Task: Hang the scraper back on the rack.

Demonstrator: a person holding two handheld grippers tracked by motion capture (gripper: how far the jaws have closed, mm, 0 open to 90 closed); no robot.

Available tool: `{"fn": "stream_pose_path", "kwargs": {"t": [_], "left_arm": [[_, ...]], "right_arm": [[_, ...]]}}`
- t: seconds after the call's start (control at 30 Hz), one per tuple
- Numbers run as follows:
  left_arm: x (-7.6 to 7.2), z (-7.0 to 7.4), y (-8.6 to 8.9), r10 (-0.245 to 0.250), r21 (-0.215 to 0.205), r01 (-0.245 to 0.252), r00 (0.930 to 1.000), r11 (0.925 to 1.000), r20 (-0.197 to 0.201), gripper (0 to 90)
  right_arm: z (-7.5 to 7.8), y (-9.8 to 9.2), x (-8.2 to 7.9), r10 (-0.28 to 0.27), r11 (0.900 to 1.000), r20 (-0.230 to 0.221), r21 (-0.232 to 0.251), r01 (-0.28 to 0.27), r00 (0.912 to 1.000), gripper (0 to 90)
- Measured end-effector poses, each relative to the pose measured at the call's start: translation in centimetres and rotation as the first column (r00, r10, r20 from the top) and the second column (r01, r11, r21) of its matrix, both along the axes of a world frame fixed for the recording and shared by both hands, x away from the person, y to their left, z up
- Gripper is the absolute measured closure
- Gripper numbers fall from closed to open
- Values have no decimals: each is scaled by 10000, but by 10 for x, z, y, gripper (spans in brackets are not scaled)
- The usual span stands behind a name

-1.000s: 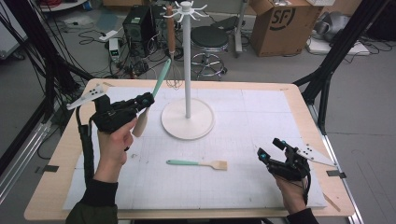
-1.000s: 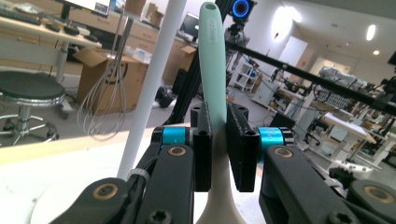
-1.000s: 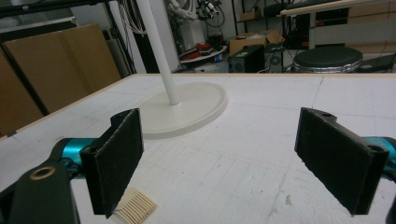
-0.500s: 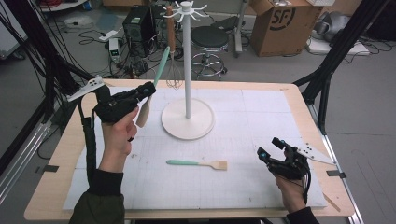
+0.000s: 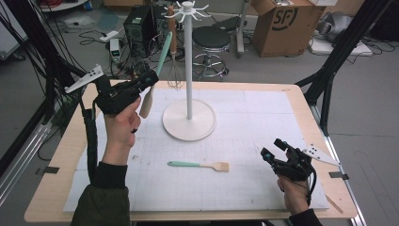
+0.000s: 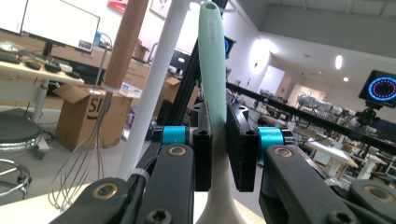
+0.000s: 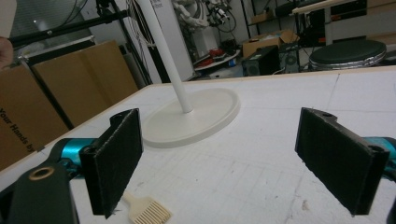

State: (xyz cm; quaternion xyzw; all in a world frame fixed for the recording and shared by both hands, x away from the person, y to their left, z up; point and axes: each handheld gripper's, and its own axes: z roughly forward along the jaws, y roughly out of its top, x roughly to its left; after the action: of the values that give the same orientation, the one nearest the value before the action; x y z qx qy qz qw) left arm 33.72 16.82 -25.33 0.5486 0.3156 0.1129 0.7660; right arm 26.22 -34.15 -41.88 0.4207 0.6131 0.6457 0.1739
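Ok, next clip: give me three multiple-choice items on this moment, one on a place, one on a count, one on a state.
1. Where does the brush lie?
A. on the stand's base
B. flat on the mat, before the stand
C. on a hook

2. How many utensils hang on the stand?
A. one
B. two
C. three

3. How do the right gripper jaws stand?
A. shut on the brush
B. open, holding nothing
C. shut on the pole

Answers: 1 B, it rests on the white mat; 2 A, just the whisk, as the left gripper holds the spatula; 3 B, bare table shows between them.
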Motion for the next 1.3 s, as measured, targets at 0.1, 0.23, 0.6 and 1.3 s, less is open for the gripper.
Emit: {"fn": "stream_pose_path", "kwargs": {"t": [0.1, 0.23, 0.6, 1.3], "left_arm": [[3, 3, 1, 27, -199, -26, 10000, 9998, 63, 812], [7, 9, 0, 109, -115, -107, 9998, 9999, 181, 812], [18, 20, 9, 249, -277, -241, 9992, 9993, 299, 812], [36, 11, 10, 227, -533, -207, 9991, 9984, 363, 813]], "right_arm": [[0, 0, 0, 38, 10000, 12, 79, -38, 10000, 142], [0, -1, 0, 63, 9999, -33, 126, -63, 10000, 142], [0, -2, 1, 49, 9998, 21, 194, -50, 10000, 141], [0, -2, 1, -5, 10000, -40, 97, 6, 10000, 140]]}}
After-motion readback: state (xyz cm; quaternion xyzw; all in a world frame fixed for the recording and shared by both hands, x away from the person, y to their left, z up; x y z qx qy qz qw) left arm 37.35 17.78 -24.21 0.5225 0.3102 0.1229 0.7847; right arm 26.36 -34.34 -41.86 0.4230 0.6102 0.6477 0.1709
